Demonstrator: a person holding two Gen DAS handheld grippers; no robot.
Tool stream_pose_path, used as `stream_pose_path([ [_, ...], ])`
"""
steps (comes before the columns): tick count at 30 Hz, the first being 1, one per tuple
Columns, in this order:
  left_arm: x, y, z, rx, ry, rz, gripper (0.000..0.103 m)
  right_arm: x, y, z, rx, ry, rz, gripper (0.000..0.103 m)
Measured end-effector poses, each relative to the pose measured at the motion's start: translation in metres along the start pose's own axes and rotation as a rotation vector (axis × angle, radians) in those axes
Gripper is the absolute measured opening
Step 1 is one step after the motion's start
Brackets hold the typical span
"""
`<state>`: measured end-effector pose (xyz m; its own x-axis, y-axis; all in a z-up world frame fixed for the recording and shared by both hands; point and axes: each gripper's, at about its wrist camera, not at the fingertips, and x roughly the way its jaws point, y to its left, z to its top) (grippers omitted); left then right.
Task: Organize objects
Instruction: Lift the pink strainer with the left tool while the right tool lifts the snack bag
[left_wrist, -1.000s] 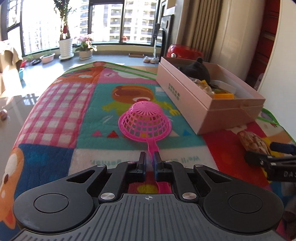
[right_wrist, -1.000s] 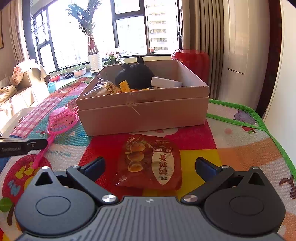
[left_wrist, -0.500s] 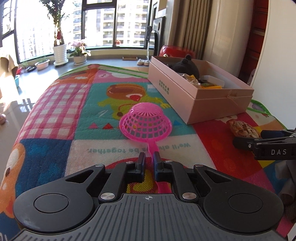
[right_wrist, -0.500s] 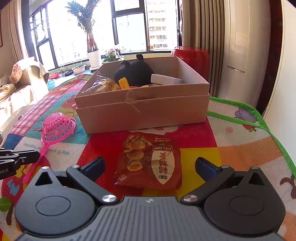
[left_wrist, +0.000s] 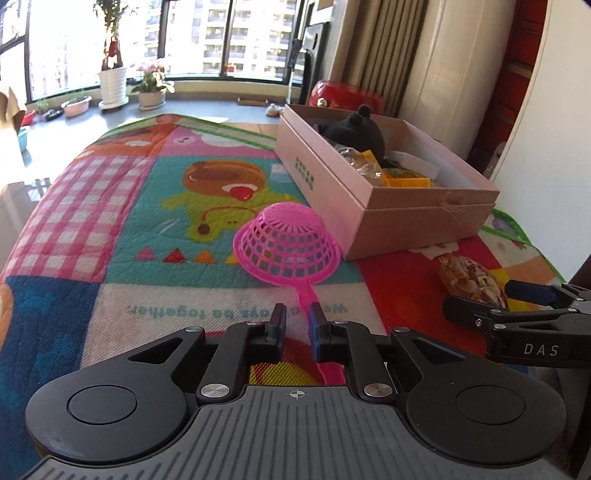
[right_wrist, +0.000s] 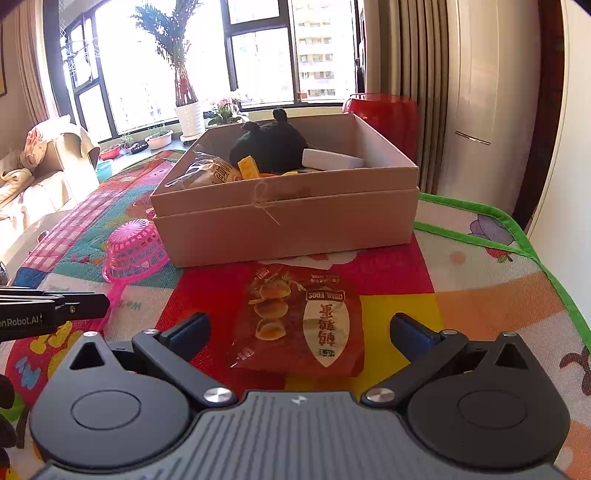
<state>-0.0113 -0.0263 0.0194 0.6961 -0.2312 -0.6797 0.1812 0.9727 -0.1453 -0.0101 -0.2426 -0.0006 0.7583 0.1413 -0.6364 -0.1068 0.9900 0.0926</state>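
Strainer handle (left_wrist: 308, 301) between parted jaws

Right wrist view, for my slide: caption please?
Open right gripper poised over quail-egg packet before the box.

Pink sieve (left_wrist: 287, 245): glossy moulded plastic, open mesh; handle runs between left gripper (left_wrist: 296, 318) fingers (left_wrist: 277, 320), matt black plastic w/ blue pads, bright metal screws. Play mat (left_wrist: 110, 206): woven-look textured cloth/foam, matt, printed. Box (right_wrist: 284, 218) beyond right gripper (right_wrist: 300, 332) fingers: matt pinkish cardboard, thin twine at front. Quail egg packet (right_wrist: 299, 321) between right fingers: shiny crinkled plastic film. Plush toy (right_wrist: 271, 147) in box: fuzzy black fabric.
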Motion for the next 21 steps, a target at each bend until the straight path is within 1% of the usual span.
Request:
stream_pose_path([
  [3,0.001,-0.001,0.001,-0.006,0.001,0.005,0.015,0.000,0.000,0.000,-0.001,0.002,0.001,0.103],
  [7,0.004,0.005,0.005,-0.079,0.010,-0.019,0.015,0.000,0.000,0.000,-0.001,0.004,0.001,0.103],
  [12,0.010,0.002,0.009,-0.101,0.006,-0.001,0.015,0.002,0.000,0.000,-0.002,0.014,0.002,0.103],
  [14,0.012,0.006,0.011,-0.152,0.007,-0.007,0.015,0.002,0.000,0.000,-0.003,0.017,0.004,0.103],
  [18,0.018,0.017,0.015,-0.295,0.013,-0.046,0.015,0.001,0.000,-0.001,-0.001,0.016,0.004,0.103],
  [21,0.022,0.019,0.018,-0.346,0.026,-0.061,0.015,0.002,0.000,-0.001,-0.002,0.016,0.004,0.103],
])
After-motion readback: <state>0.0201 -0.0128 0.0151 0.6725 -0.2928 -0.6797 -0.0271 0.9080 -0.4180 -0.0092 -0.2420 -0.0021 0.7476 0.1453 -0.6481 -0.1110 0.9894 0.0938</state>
